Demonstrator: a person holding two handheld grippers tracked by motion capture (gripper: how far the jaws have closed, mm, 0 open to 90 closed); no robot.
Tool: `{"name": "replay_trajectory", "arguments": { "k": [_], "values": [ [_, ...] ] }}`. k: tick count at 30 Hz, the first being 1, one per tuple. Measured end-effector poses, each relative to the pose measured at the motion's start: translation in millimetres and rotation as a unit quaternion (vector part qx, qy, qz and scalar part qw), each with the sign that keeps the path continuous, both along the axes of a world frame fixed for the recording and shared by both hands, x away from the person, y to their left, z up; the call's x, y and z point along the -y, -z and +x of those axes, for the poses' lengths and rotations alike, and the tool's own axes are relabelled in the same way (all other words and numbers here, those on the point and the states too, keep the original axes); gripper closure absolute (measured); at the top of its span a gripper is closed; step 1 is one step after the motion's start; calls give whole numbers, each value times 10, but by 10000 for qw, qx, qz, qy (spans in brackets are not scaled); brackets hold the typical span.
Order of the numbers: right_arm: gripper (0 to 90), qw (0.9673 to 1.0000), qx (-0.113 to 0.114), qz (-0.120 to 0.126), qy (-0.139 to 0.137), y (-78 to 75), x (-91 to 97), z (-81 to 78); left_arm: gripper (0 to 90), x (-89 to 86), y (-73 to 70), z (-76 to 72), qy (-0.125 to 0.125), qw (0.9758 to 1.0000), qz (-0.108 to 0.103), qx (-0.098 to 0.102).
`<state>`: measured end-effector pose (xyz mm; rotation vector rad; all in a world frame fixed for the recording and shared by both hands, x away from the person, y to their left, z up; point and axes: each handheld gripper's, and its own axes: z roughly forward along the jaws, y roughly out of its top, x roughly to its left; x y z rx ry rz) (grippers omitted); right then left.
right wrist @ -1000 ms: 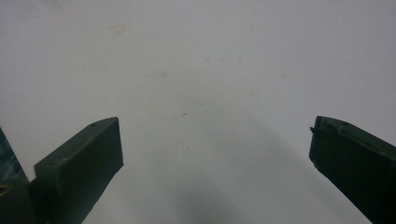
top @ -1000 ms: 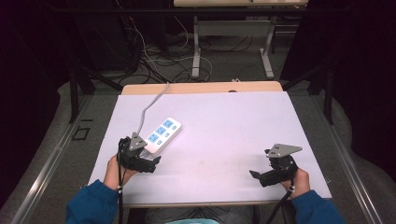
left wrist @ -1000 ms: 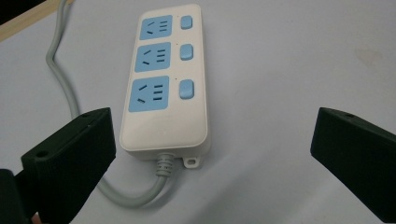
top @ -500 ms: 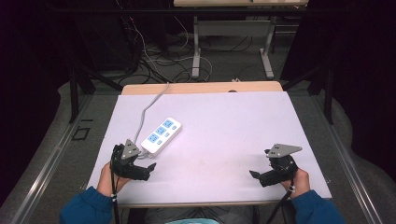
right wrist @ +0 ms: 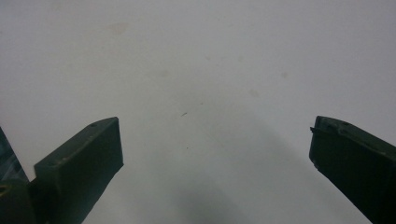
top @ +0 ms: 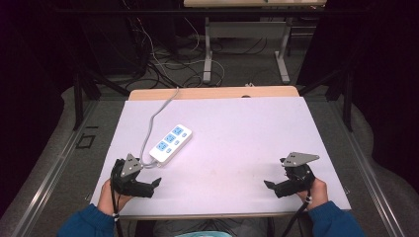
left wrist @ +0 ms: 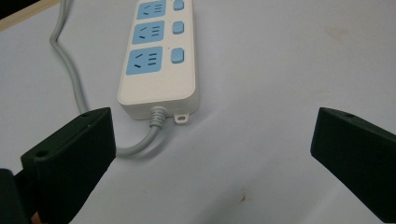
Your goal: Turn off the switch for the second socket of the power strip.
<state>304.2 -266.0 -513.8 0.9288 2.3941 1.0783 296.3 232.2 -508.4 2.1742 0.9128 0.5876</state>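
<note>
While both jaws gape wide, the left hand-held gripper sits near a power strip; the right hand-held gripper gapes above bare counter.

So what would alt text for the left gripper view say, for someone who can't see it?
A white power strip with blue sockets lies on a pale table, its grey cord curving away from its near end. The left gripper has its two black jaws wide apart, holding nothing.

My high view looks forward and down over the whole table. My left gripper view sits low, close to the power strip, which both share. My right gripper view faces bare tabletop, close.
</note>
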Motion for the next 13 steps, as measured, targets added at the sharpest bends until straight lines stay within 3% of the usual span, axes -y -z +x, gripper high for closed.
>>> {"name": "replay_trajectory", "arguments": {
  "k": [8,13],
  "values": [
    [19,10000,-6,-7,9,-1,1,-2,0,-21,8,-90,77,9999,-79,-2],
    [19,10000,2,3,-3,0,0,0,0,-40,12,-71,64,9999,-97,-37]
  ]
}}
